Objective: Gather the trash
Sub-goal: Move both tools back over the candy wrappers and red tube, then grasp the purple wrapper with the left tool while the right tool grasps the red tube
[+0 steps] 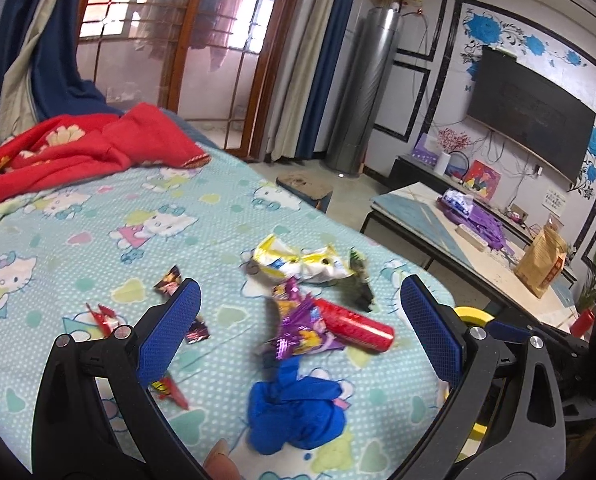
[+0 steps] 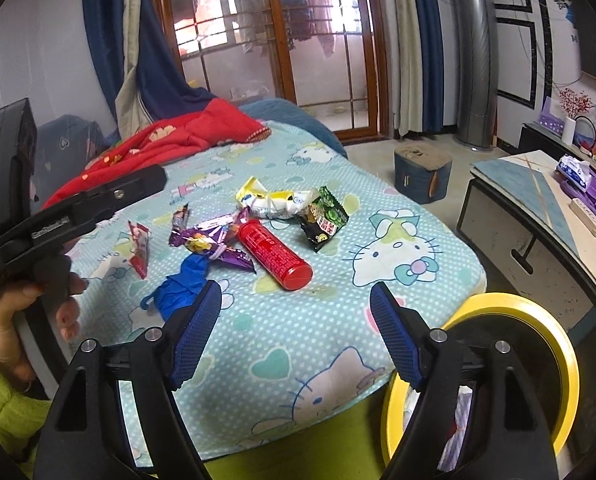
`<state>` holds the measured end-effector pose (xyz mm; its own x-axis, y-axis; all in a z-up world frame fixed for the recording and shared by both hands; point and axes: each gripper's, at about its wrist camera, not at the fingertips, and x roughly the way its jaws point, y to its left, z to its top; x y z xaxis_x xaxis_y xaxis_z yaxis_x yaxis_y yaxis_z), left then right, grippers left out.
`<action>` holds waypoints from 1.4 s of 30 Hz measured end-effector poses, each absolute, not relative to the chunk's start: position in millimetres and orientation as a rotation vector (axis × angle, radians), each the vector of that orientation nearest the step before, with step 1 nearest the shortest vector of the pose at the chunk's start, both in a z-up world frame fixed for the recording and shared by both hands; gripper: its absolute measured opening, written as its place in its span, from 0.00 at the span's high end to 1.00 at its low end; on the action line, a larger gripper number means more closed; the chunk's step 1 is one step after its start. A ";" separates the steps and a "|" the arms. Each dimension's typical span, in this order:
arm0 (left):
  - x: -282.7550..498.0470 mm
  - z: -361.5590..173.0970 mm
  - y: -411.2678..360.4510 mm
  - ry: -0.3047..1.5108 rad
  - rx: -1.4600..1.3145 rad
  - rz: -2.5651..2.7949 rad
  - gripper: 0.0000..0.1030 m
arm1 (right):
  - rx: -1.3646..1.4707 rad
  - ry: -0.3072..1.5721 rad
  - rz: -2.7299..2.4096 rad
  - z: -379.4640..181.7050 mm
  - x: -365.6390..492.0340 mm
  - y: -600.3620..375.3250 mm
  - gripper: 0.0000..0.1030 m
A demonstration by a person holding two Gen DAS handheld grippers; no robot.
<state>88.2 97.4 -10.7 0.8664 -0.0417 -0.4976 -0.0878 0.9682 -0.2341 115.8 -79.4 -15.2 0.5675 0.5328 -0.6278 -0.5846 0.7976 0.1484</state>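
Both grippers hovering over bed (image 2: pixel 417 276), jaws standing apart, nothing between: left gripper (image 1: pixel 298 312), right gripper (image 2: pixel 296 312). Red can (image 2: pixel 274 254) lying among wrappers.

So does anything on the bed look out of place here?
Yes: litter is strewn over the bedsheet, including a red can on its side, a crumpled blue bag and torn snack wrappers. Nothing looks spilled.
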 end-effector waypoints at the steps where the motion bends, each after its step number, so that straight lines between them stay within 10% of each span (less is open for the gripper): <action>1: 90.1 -13.7 100.7 0.539 -0.263 0.028 0.11 | -0.086 0.721 0.662 -18.5 121.0 -76.1 0.28; 28: 114.5 -60.7 111.7 0.701 -0.373 -0.087 0.61 | -0.220 0.813 0.750 -64.9 184.6 -15.3 0.29; 42: 114.2 -64.6 108.1 0.721 -0.376 -0.086 0.72 | -0.184 0.849 0.777 -77.7 190.4 -11.9 0.48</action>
